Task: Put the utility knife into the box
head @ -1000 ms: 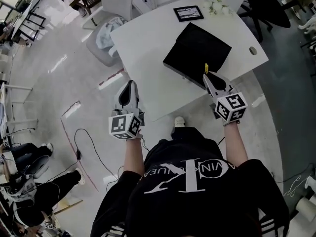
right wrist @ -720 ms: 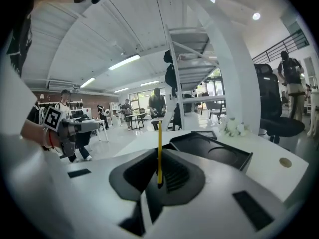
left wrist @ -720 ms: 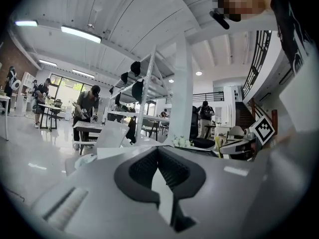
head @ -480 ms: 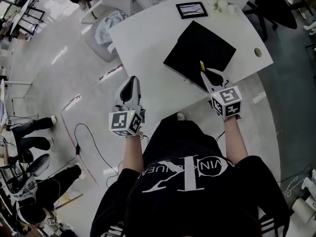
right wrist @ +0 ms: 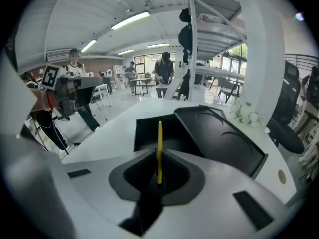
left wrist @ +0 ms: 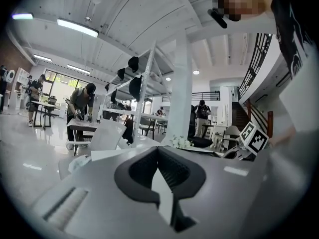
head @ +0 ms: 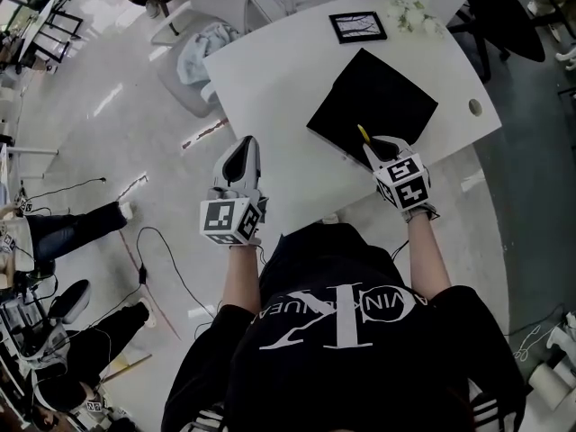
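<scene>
One white table (head: 270, 88) takes up the upper middle of the head view. The person stands at its near edge with a gripper in each hand.

A black box (head: 382, 106) lies on the right half of the table, near the front edge. In the right gripper view the box (right wrist: 149, 131) is open: a shallow black compartment sits at the left, and a second black panel lies flat beside it at the right.

The left gripper (head: 244, 144) is held at the table's near-left edge, well apart from the box. In the left gripper view the left gripper (left wrist: 158, 154) has its pads brought together at the tips, with nothing between them.

The right gripper (head: 372, 145) is at the near edge of the box. Its jaws are closed narrowly on the utility knife (head: 363, 134).

A black picture frame (head: 357, 27) lies flat on the far side of the table, apart from the box. A small cluster of white flowers (head: 409, 12) stands just beside the frame, to its right.

The utility knife (right wrist: 159, 138) is a thin yellow item clamped edge-on between the pads of the right gripper (right wrist: 159, 159). It projects forward from the jaws, with its free end over the open compartment. Whether it touches the box cannot be determined.
</scene>
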`<state>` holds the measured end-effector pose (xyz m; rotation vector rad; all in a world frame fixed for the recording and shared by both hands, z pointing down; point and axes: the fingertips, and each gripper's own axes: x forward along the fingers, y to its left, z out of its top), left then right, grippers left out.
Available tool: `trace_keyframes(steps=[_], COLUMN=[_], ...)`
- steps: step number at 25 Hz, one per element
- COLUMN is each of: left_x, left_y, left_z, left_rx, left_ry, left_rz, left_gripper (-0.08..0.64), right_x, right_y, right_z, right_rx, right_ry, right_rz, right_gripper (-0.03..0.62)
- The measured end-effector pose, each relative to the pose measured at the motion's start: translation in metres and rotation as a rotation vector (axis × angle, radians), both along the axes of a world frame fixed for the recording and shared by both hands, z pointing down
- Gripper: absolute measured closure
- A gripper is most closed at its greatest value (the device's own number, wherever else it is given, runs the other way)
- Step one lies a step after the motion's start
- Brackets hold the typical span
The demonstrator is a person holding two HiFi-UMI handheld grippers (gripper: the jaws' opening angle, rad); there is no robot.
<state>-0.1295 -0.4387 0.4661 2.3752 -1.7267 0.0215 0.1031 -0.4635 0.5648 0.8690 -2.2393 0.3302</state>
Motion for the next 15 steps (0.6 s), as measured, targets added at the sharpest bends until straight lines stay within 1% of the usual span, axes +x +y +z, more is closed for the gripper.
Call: trace_keyframes(steps=[4, 7, 11, 15], left_x=[0.001, -0.003, -0.006, -0.007], left_y=[-0.001, 0.003, 0.009, 0.014], left_z=[0.005, 0.007, 0.007, 0.007], left_rx=[-0.006, -0.009, -0.006, 0.003], left_ry=[0.009, 0.016, 0.027, 0.036], left_rz=[0.007, 0.0, -0.021, -0.038], left_gripper=[0.549, 0.549, 0.549, 0.549], right_x=[-0.001, -0.003, -0.003, -0.002], right_y=[-0.002, -0.003, -0.002, -0.009], right_z=[0.016, 0.022, 0.026, 0.022], right_rx=[-0.043, -0.053, -0.051, -0.026], right_ry=[0.066, 0.091, 0.142, 0.135], right_rz=[-0.03, -0.047, -0.096, -0.093], right_gripper=[0.545, 0.545, 0.545, 0.543])
